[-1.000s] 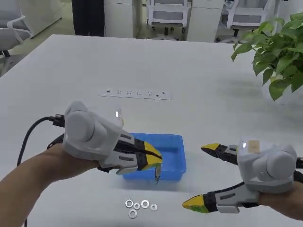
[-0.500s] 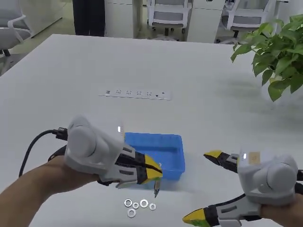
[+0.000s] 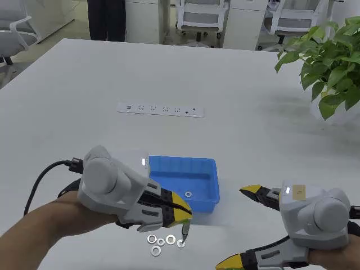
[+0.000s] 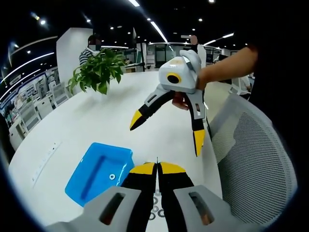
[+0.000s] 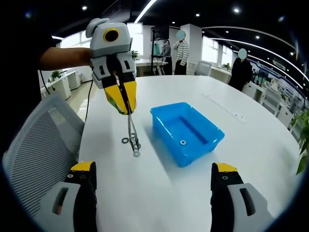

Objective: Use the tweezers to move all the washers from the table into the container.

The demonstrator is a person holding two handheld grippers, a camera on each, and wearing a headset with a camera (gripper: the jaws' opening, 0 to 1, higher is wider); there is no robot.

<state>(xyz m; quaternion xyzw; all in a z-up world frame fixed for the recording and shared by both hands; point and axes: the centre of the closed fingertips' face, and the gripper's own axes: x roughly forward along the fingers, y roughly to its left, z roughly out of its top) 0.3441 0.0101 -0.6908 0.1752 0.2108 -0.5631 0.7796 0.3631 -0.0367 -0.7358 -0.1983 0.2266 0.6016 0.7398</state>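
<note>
The left gripper (image 3: 183, 209) hides most of the tweezers (image 3: 184, 229) at the washers (image 3: 162, 242).

**A:** What's the room around me like?

**B:** You're at a broad white table (image 3: 242, 95). A white power strip (image 3: 160, 110) lies flat toward its far side, and a leafy green plant (image 3: 329, 62) stands off to your right.

**A:** And past the table?

**B:** White office chairs (image 3: 198, 17) and pale cabinets (image 3: 143, 19) line the far end. Close by you there's a grey mesh chair (image 5: 43, 145). Overhead you've got a dark ceiling with long light strips (image 5: 145, 9) and small spots. A few people (image 5: 179, 50) stand well back.
</note>
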